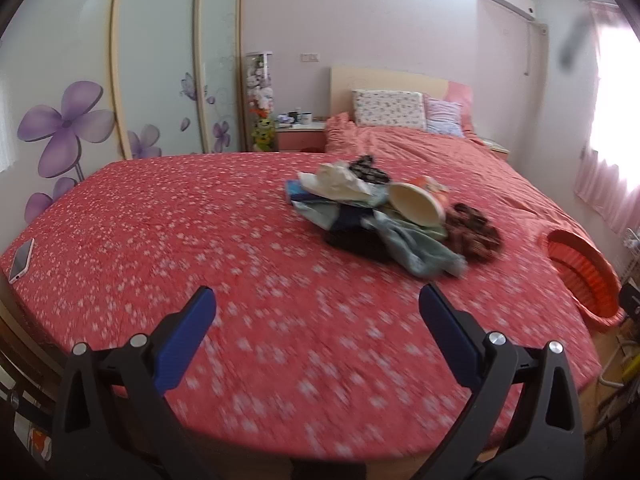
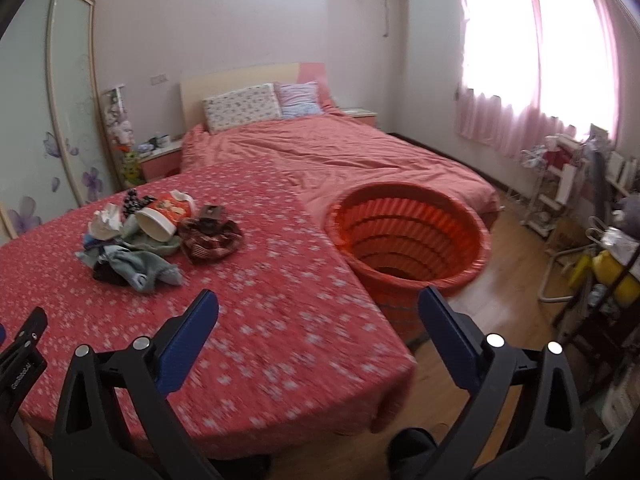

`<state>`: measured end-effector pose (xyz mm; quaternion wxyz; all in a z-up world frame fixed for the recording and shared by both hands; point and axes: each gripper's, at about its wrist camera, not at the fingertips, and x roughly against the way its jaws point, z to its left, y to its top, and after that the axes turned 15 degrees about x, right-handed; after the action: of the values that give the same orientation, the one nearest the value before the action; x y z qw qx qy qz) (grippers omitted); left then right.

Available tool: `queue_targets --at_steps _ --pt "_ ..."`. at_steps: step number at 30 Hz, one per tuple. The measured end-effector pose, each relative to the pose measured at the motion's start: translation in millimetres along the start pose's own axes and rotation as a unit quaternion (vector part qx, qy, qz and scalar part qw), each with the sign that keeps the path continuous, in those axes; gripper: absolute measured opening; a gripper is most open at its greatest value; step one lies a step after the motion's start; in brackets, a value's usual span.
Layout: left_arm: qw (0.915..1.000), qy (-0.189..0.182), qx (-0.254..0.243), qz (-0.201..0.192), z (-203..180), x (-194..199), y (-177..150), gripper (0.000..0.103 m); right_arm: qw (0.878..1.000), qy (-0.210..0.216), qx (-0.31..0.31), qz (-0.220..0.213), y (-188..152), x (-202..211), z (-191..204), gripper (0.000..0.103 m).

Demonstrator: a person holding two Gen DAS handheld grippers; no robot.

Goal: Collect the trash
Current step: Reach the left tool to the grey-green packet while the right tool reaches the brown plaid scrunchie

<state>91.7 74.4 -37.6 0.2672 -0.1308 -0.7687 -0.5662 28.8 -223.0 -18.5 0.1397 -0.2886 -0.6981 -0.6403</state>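
Trash [image 1: 384, 208] lies heaped on the bed [image 1: 200, 240], a jumble of crumpled paper, scraps of cloth and an empty paper noodle bowl [image 2: 160, 220] tipped on its side, its mouth turned toward you. In your right view the heap sits to the left of an orange ribbed basket [image 2: 408, 236], which stands on the wooden floor [image 2: 508, 248] against the edge of the bed (nothing shows inside it). The pile and the basket are near each other but apart.

You hold your left hand-held gripper [image 1: 316, 304] over the flowered red bedspread, short of the pile, its blue-padded fingers [image 1: 188, 344] spread wide with nothing between them. Your right hand-held gripper [image 2: 318, 304] is likewise spread wide and empty, poised above the corner of the bed, with the basket just beyond its right finger.

A phone [image 1: 22, 260] rests at the far left edge of the bed in your left view, well apart from the heap. Both views are slightly blurred.
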Motion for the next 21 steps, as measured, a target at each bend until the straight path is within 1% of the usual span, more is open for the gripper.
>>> queue_targets --at_steps 3,5,6,7,11,12,14,17,19,21 --pt "1.0 0.007 0.004 0.002 8.3 -22.8 15.5 0.099 1.0 0.026 0.003 -0.004 14.4 -21.8 9.0 0.092" --pt "1.0 0.005 0.005 0.004 10.4 -38.6 24.3 0.097 0.999 0.037 0.005 -0.001 22.8 -33.7 13.1 0.084" --pt "1.0 0.005 0.004 0.006 10.9 -48.1 29.5 0.096 0.999 0.052 0.006 0.001 29.4 -44.3 17.0 0.081" --pt "1.0 0.005 0.004 0.007 11.2 -56.0 33.6 0.095 0.998 0.07 0.005 0.007 37.2 -57.3 21.1 0.076" --pt "0.9997 0.008 -0.002 0.021 6.9 -90.6 51.0 0.093 0.993 0.112 0.001 0.022 61.8 -96.1 35.3 0.064" --pt "0.9997 0.009 -0.003 0.023 5.6 -97.0 54.0 0.093 0.992 0.125 0.001 0.026 69.6 -108.3 40.9 0.062" --pt "0.9996 0.01 -0.005 0.026 3.1 -109.2 59.5 0.093 0.99 0.136 0.006 0.036 80.2 -126.7 51.1 0.06" --pt "0.9993 0.008 -0.001 0.036 -0.6 -127.4 68.2 0.093 0.986 0.153 0.019 0.065 91.7 -161.1 67.8 0.056" --pt "0.999 0.004 0.002 0.045 -3.6 -135.1 70.4 0.093 0.983 0.159 0.019 0.086 91.9 -176.4 73.3 0.054" --pt "0.9985 0.0 0.004 0.055 -7.7 -142.8 72.9 0.093 0.981 0.163 0.017 0.107 89.0 -189.4 75.9 0.049"
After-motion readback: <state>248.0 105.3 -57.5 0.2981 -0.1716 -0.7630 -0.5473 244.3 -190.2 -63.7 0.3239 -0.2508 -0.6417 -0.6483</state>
